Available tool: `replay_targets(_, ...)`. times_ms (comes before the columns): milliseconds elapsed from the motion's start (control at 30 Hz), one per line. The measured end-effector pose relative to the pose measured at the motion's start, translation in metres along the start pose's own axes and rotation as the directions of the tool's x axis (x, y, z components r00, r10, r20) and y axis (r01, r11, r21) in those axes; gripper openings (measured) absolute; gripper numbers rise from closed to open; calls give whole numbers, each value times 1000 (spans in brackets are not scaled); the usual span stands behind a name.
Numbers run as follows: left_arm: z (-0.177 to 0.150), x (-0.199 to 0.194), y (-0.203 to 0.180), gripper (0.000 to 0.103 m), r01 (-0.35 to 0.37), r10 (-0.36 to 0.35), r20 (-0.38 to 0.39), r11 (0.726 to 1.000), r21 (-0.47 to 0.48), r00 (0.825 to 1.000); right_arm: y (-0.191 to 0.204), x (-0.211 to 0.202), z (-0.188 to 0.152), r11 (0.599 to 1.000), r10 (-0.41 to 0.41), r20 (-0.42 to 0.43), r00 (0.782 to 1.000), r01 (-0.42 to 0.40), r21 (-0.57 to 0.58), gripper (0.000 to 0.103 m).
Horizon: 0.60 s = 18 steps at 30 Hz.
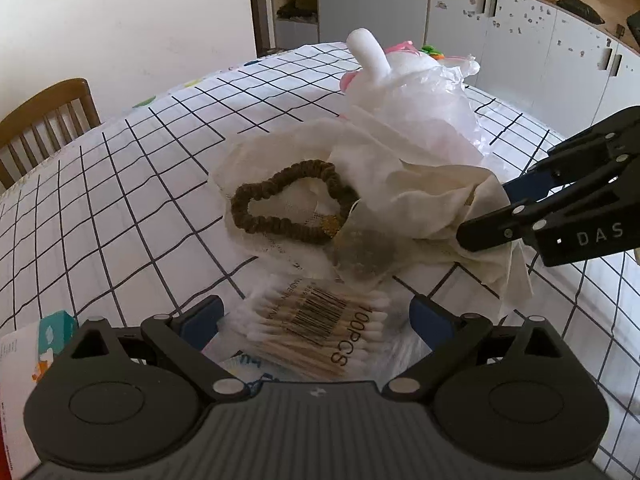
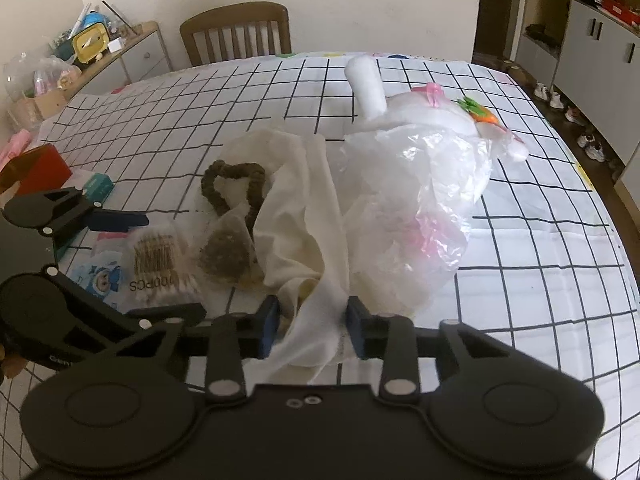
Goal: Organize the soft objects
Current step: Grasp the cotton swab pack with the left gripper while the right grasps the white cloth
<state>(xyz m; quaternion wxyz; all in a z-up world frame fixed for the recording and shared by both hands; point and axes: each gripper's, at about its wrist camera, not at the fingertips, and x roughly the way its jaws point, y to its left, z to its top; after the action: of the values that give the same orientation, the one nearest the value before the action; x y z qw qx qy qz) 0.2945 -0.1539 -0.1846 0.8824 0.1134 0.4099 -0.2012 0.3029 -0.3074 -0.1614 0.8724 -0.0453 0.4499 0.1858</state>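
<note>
A cream cloth (image 1: 404,184) lies crumpled mid-table; it also shows in the right wrist view (image 2: 296,216). A brown scrunchie (image 1: 280,204) (image 2: 234,184) and a mesh sachet (image 1: 362,250) (image 2: 228,250) rest on it. Behind stands a white plush toy in a clear plastic bag (image 1: 408,92) (image 2: 416,184). My left gripper (image 1: 316,320) is open over a pack of cotton swabs (image 1: 320,336) (image 2: 160,264). My right gripper (image 2: 312,326) (image 1: 486,210) holds the cloth's near edge between its jaws.
The table wears a white checked tablecloth (image 1: 120,184) (image 2: 540,280). A wooden chair (image 1: 44,120) (image 2: 236,32) stands at the far side. Small boxes and packets (image 2: 92,188) lie at the left; grey cabinets (image 1: 520,40) stand behind.
</note>
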Motion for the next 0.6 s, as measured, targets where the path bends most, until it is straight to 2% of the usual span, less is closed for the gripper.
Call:
replay_targets(133,1,-3,2,89,-2,2,0,1000,-21,1000,1,-5,-2,1000,-22,21,1000,22,-6,19)
replay_targets(300,1,-7,2,81,-7,7,0,1000,-17,1000,1,-14,0,999,-28,54,998,27,19,5)
replay_targets(600,4,-33,8,79,-15,18,33,996,-83,999,10,-60,7,999,-18,181,983,13,30,3)
